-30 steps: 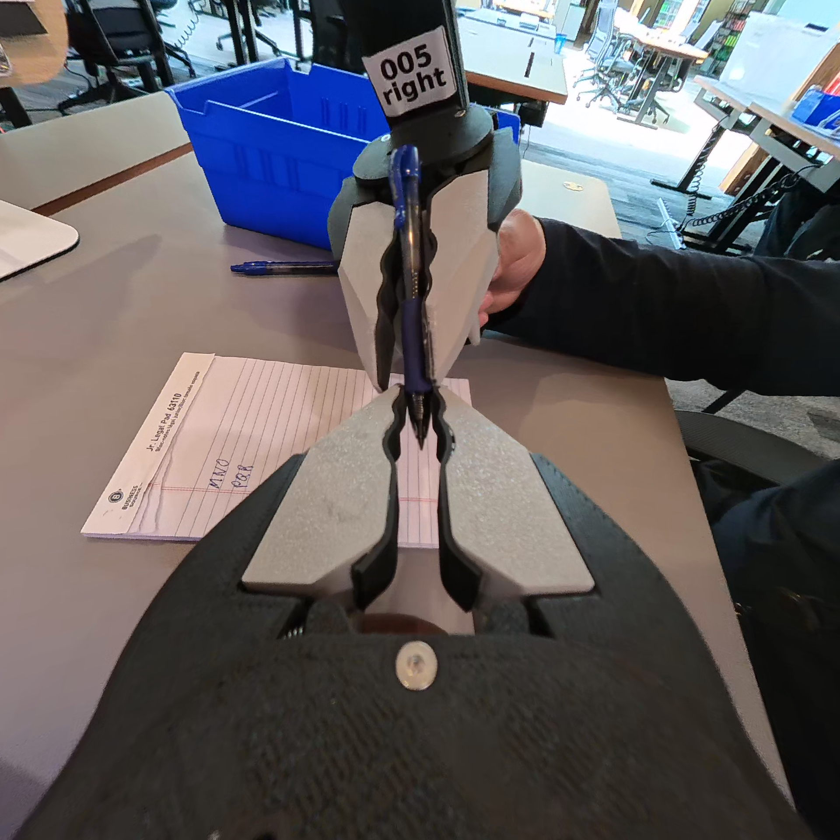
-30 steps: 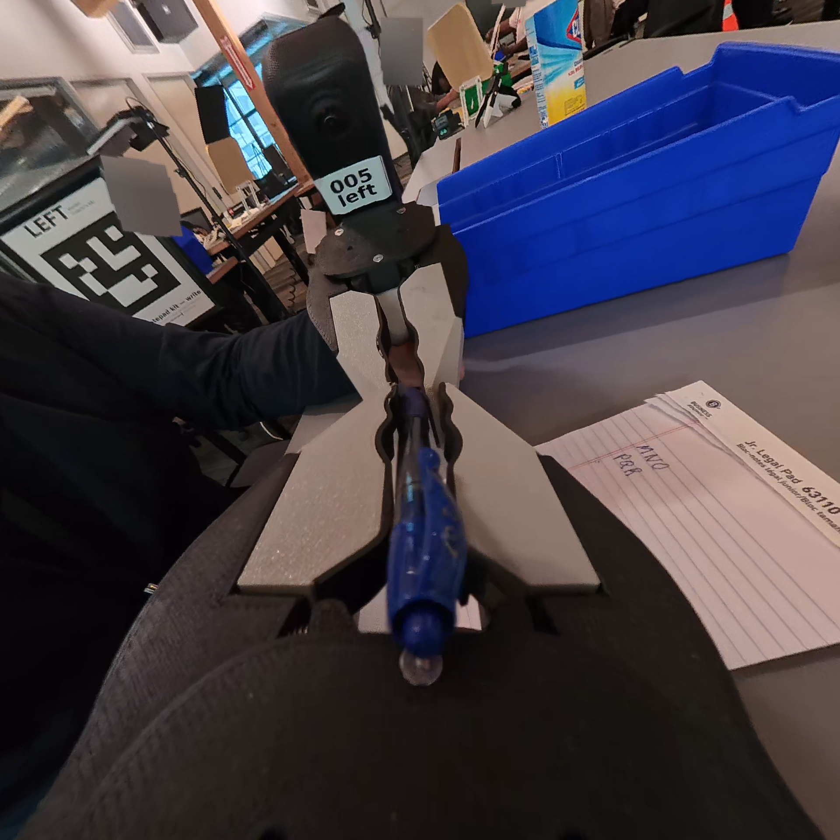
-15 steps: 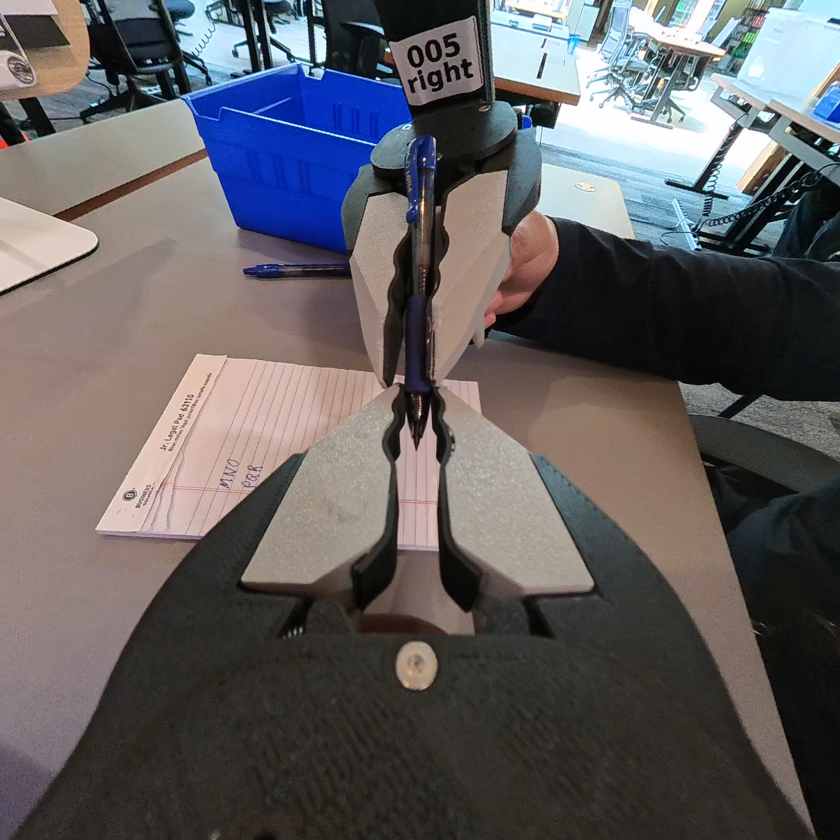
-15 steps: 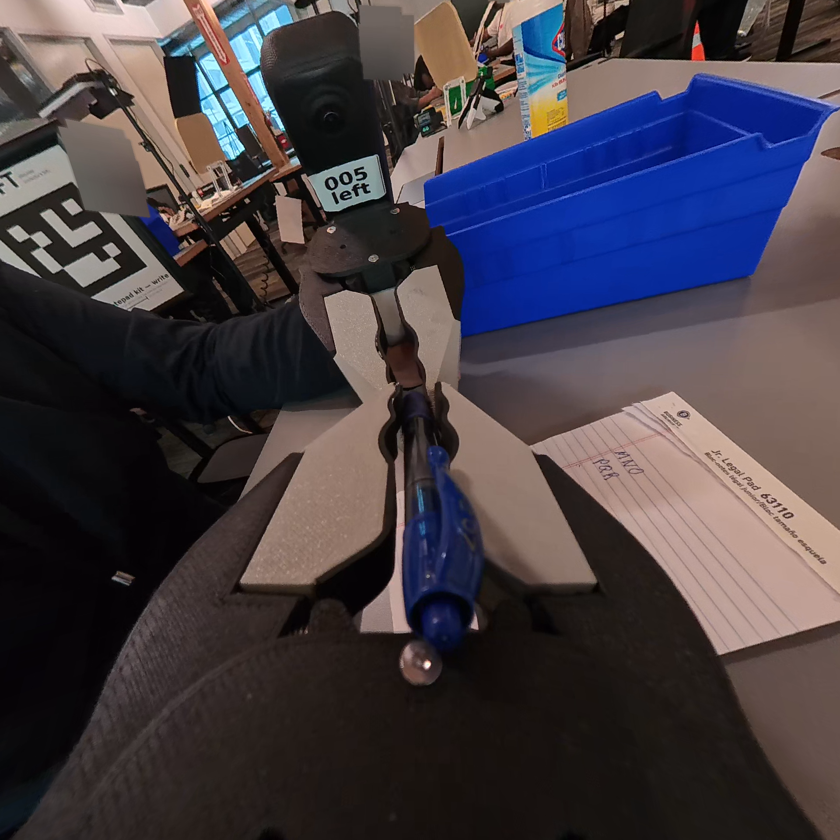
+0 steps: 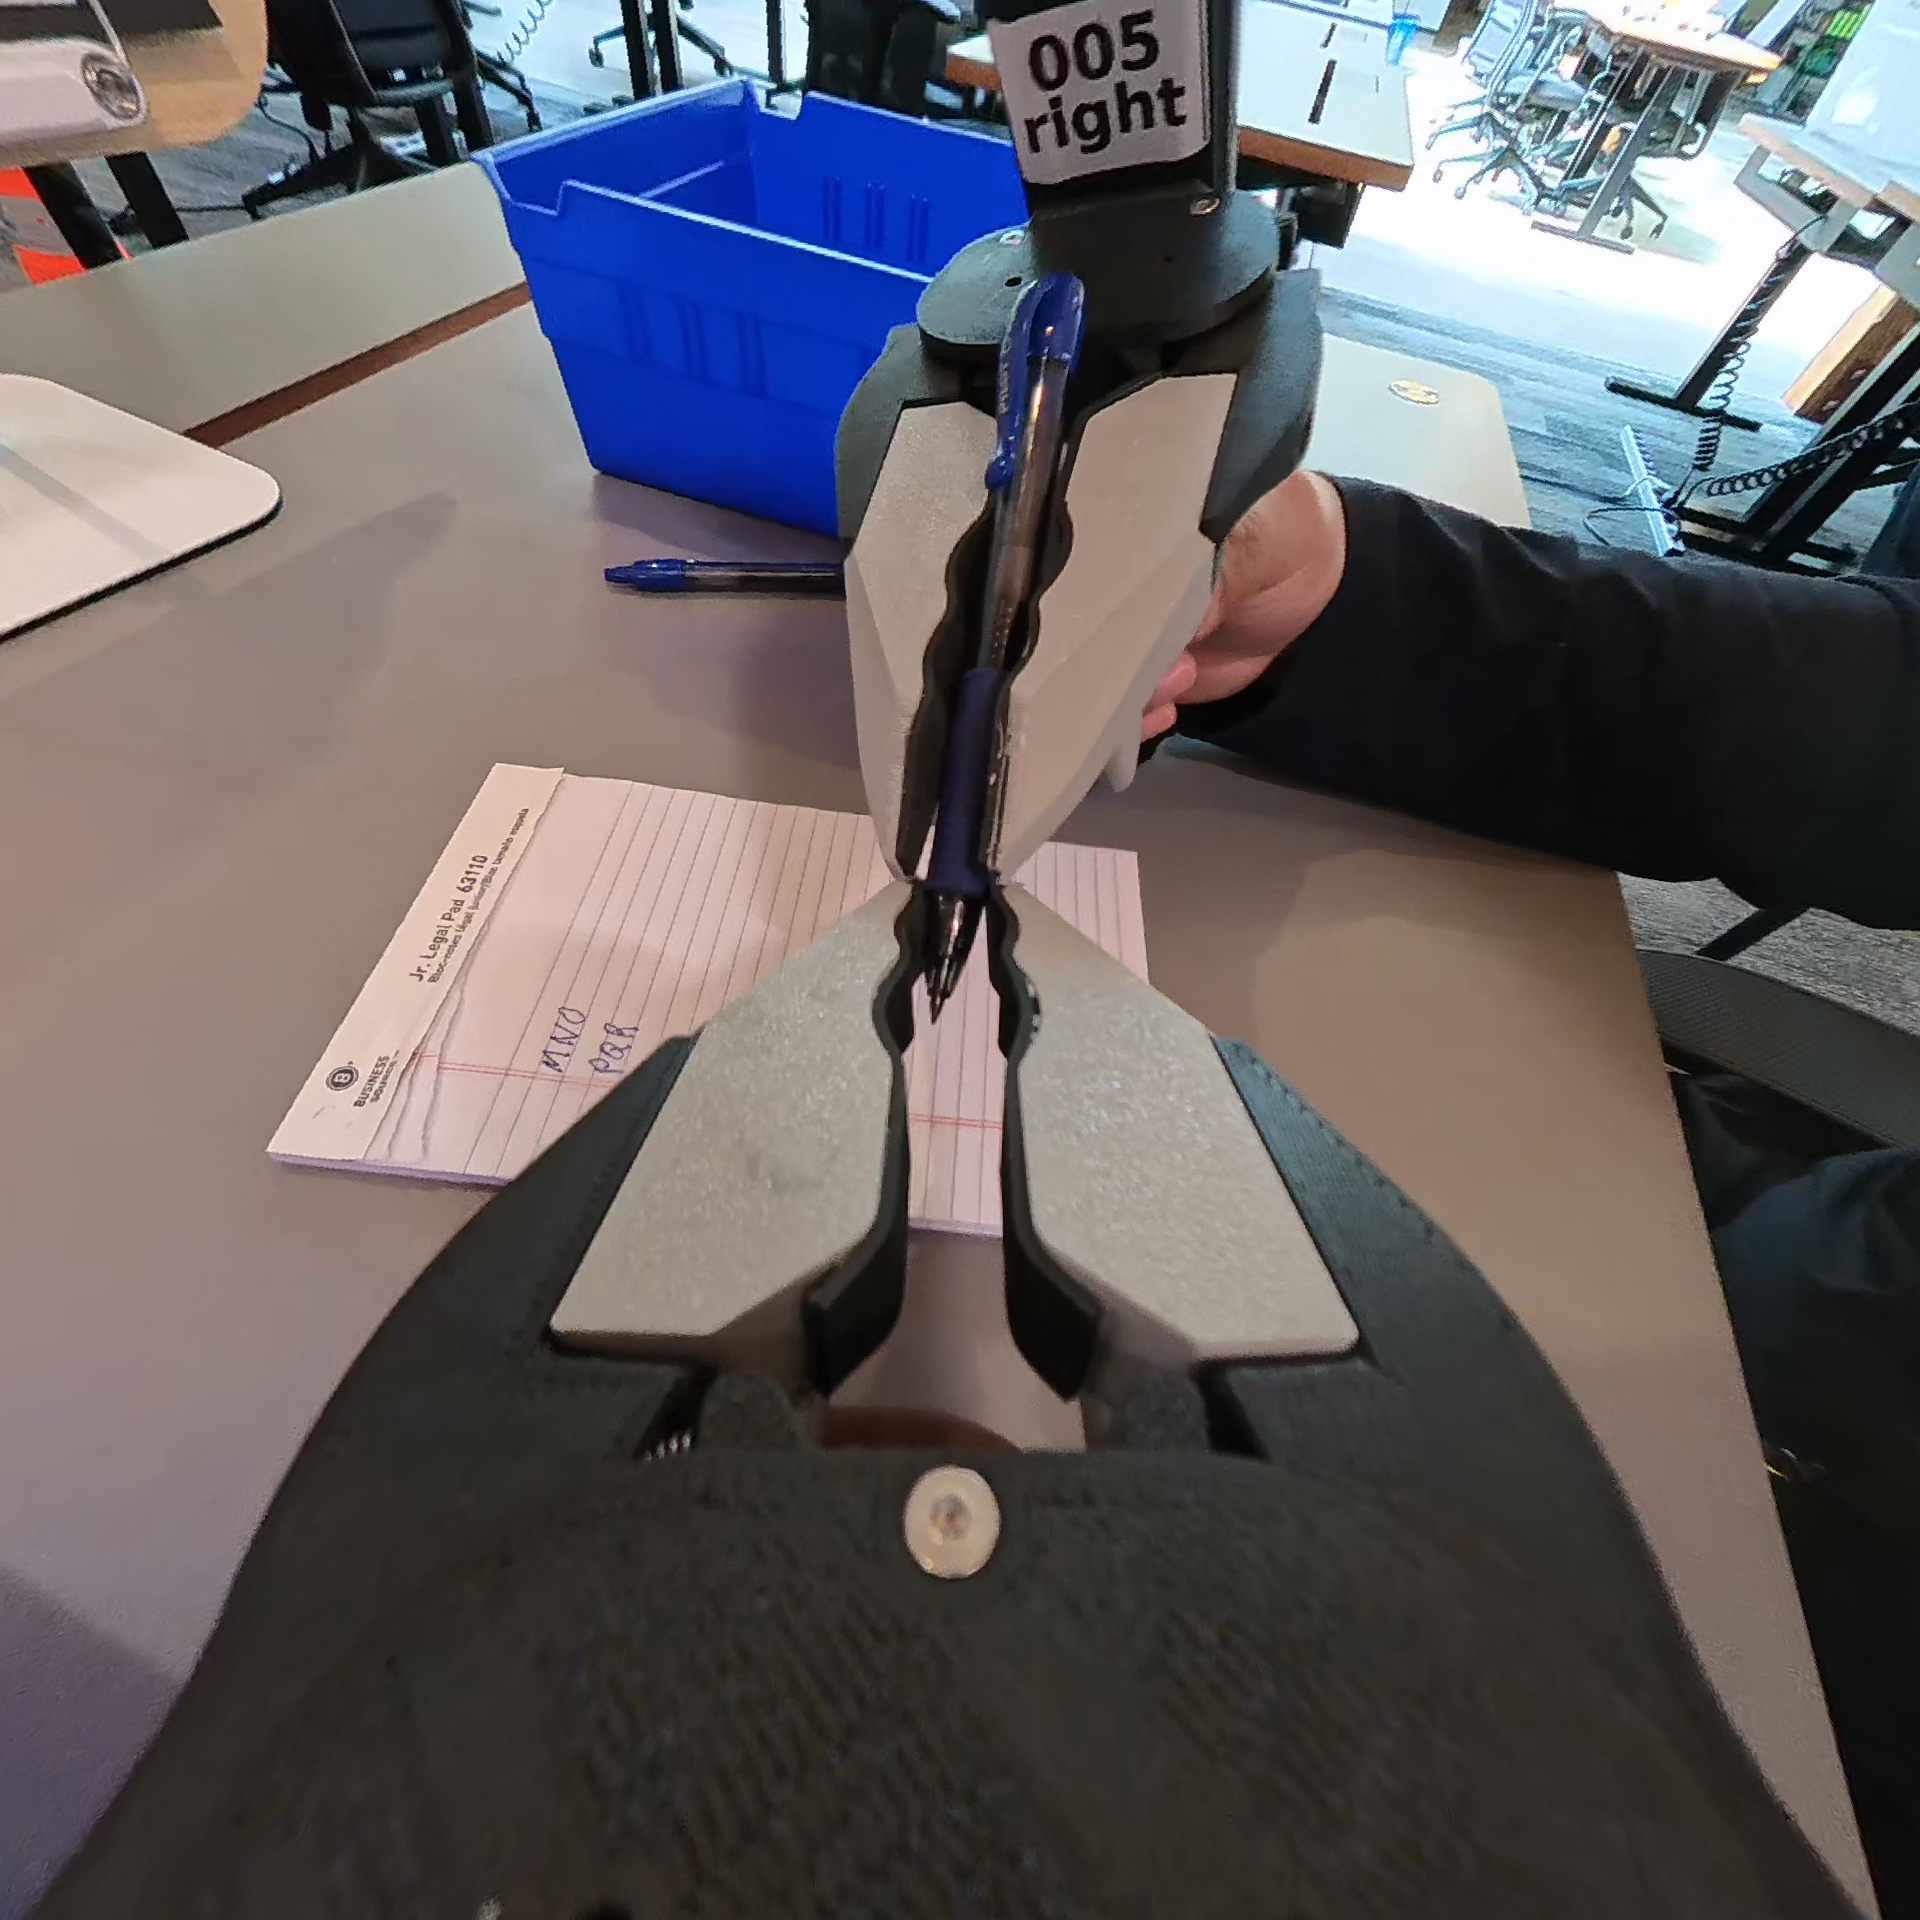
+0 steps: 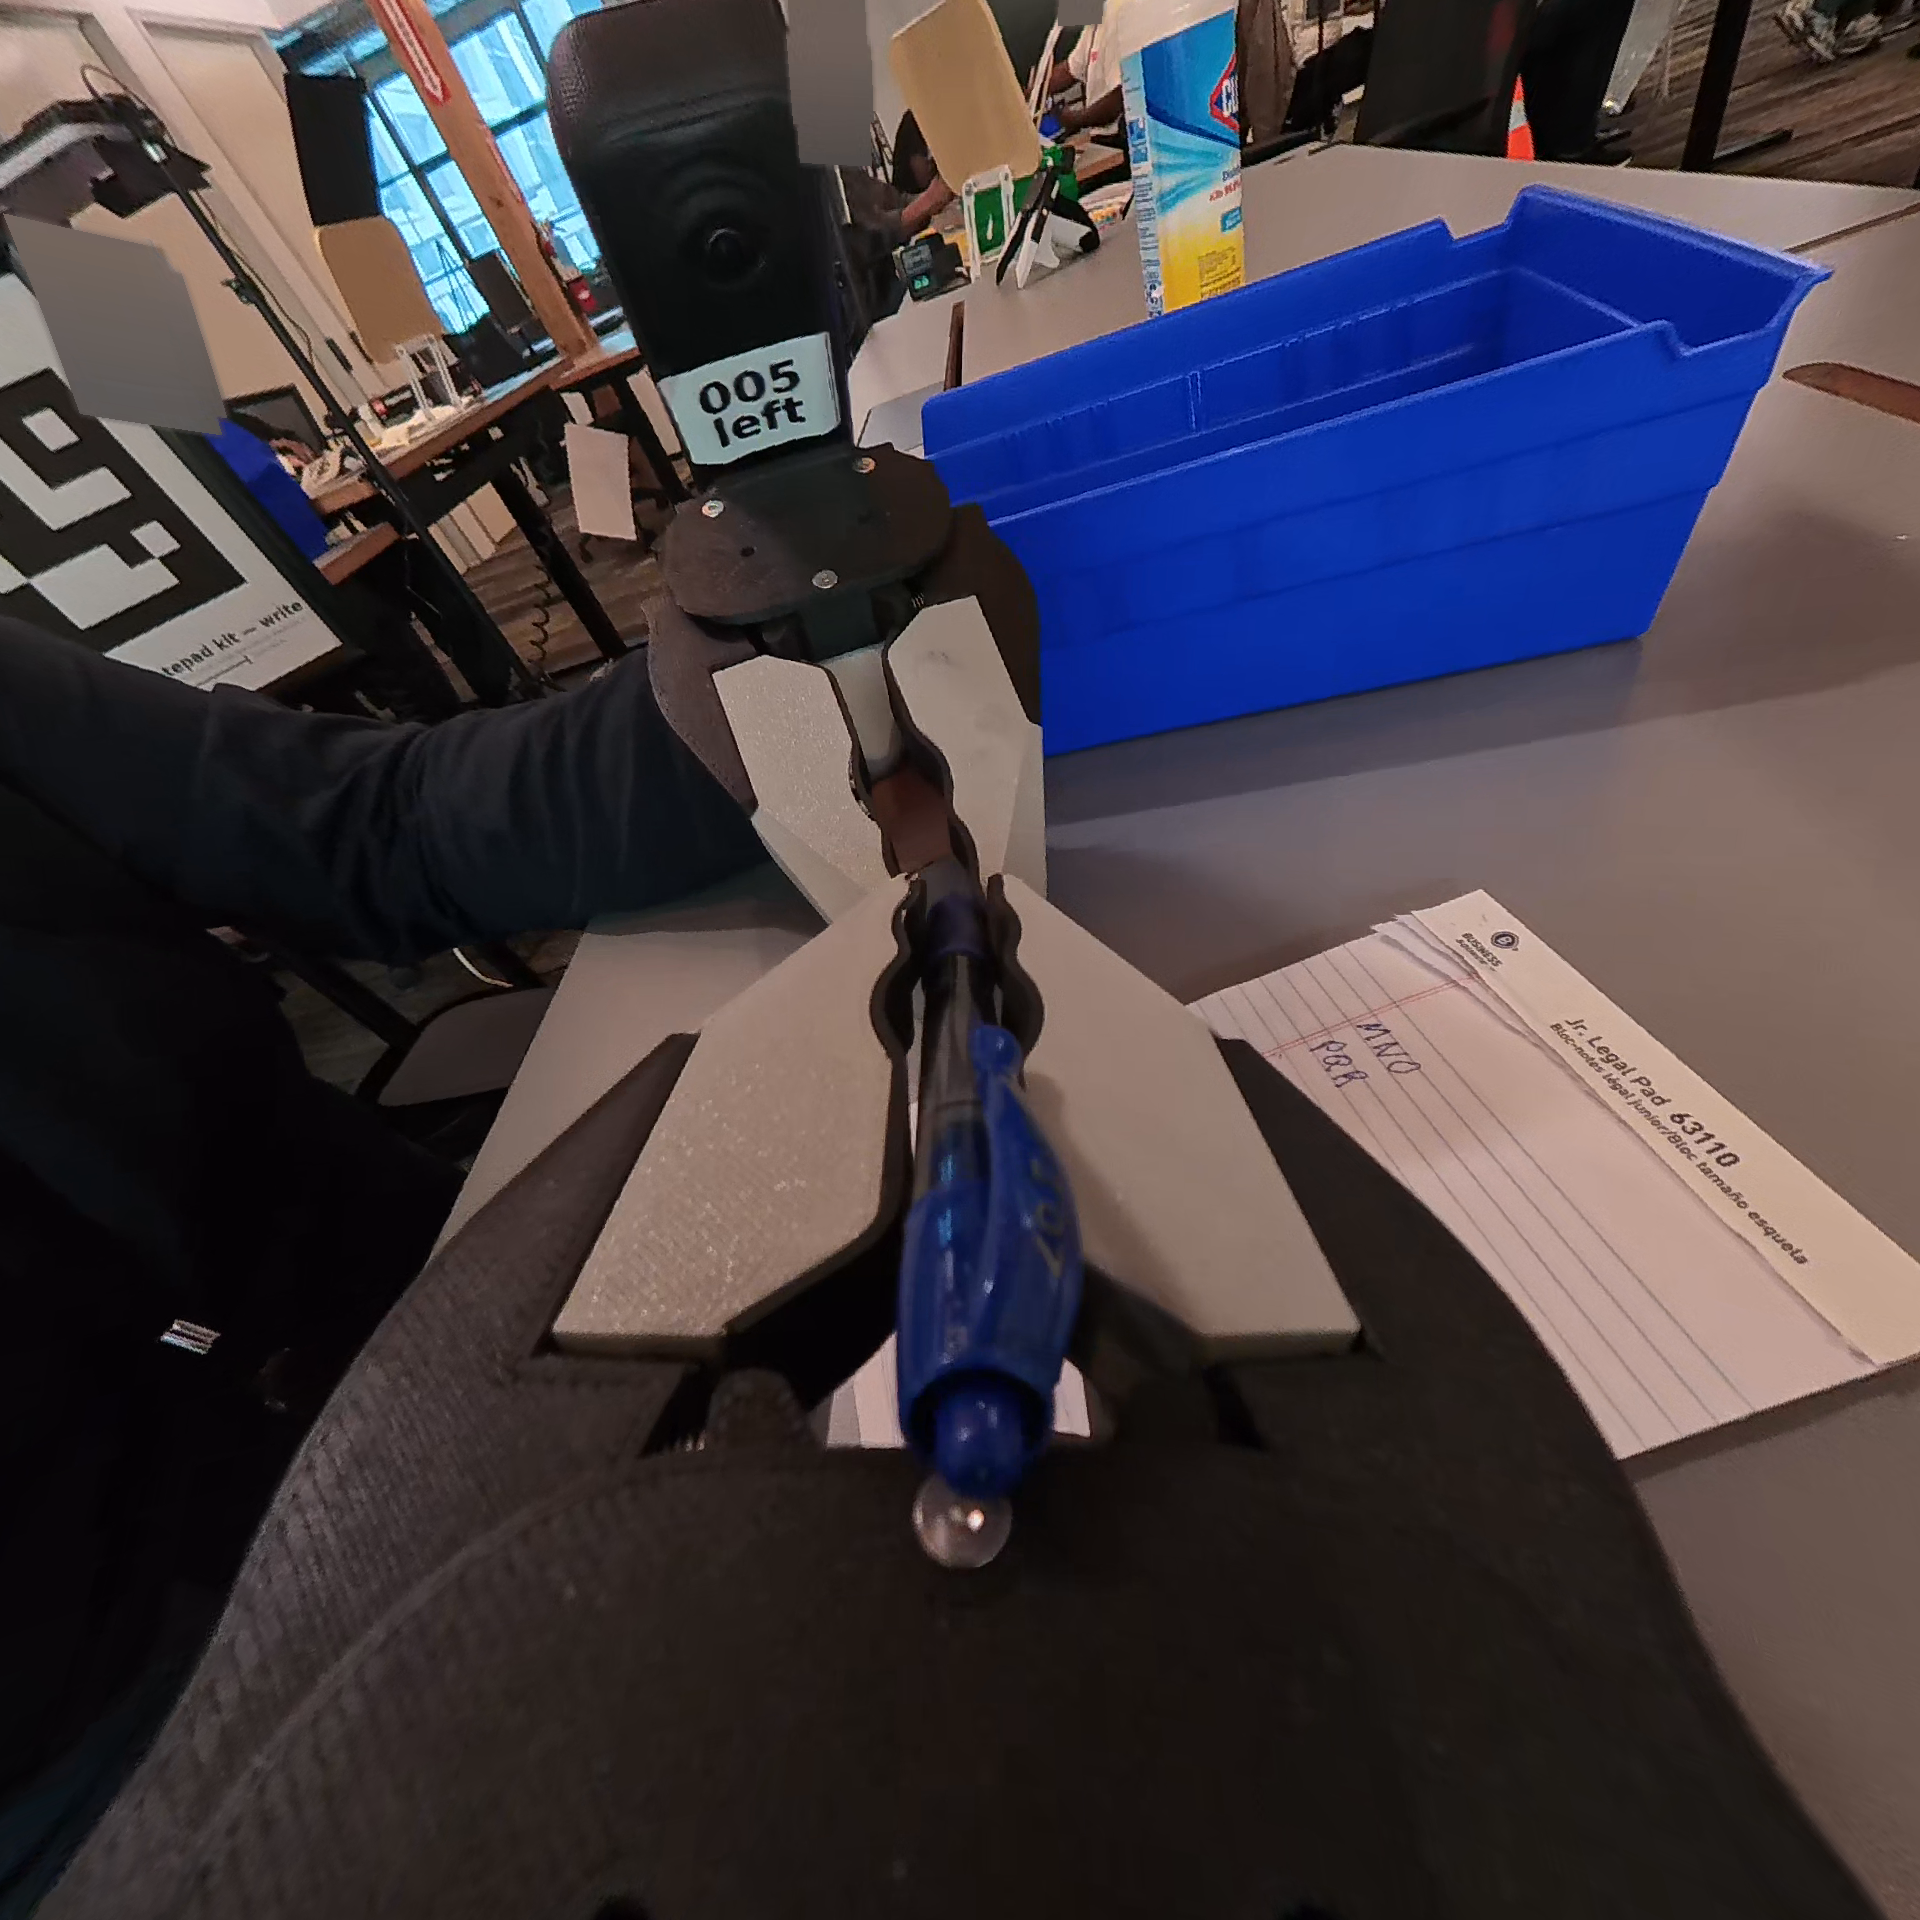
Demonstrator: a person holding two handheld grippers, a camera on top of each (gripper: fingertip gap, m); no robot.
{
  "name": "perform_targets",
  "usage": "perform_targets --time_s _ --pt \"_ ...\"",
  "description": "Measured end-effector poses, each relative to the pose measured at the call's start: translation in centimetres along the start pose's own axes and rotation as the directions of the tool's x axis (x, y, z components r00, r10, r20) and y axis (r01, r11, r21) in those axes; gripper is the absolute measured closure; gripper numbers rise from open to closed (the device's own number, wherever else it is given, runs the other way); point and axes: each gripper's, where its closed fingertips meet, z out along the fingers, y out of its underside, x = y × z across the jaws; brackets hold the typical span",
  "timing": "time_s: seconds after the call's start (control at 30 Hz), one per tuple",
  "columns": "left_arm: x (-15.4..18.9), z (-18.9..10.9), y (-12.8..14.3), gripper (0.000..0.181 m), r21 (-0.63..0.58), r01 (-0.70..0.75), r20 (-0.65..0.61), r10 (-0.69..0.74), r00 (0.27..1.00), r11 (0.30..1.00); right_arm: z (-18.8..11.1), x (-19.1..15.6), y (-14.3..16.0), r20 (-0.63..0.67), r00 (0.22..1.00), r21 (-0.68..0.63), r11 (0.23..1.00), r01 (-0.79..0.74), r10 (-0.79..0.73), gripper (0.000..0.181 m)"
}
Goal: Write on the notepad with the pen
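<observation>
The blue pen is held lengthwise between the fingers of my right gripper, which is shut on it, above the table. Its tip points at my left gripper and sits in the narrow gap between the left fingers, which stand slightly open and tip to tip with the right ones. In the right wrist view the pen runs along my right gripper toward the left gripper. The lined notepad lies flat below, with two short handwritten lines near its header; it also shows in the right wrist view.
A second blue pen lies on the table behind the pad, in front of an empty blue bin. A white rounded board is at the far left. A canister stands behind the bin. The table edge is close on the right. My left and right fingertips are right by each other.
Both grippers stayed tip to tip and drifted a little together over the pad. The pen remains in the right gripper and now leans slightly. The left fingers keep about the same gap.
</observation>
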Motion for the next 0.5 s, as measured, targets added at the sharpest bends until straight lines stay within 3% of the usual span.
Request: perform_targets --time_s 0.23,0.5 --pt "-1.1 0.0 0.4 0.173 -0.025 -0.006 0.065 0.008 0.998 1.0 0.1 0.9 0.0 -0.044 0.999 0.004 1.0 -0.019 0.019 0.173" --pt "-5.2 -0.9 4.2 0.18 -0.236 0.031 0.262 0.033 0.964 0.971 -1.2 5.2 0.9 -0.262 0.96 -0.003 0.995 -0.1 0.096 0.173"
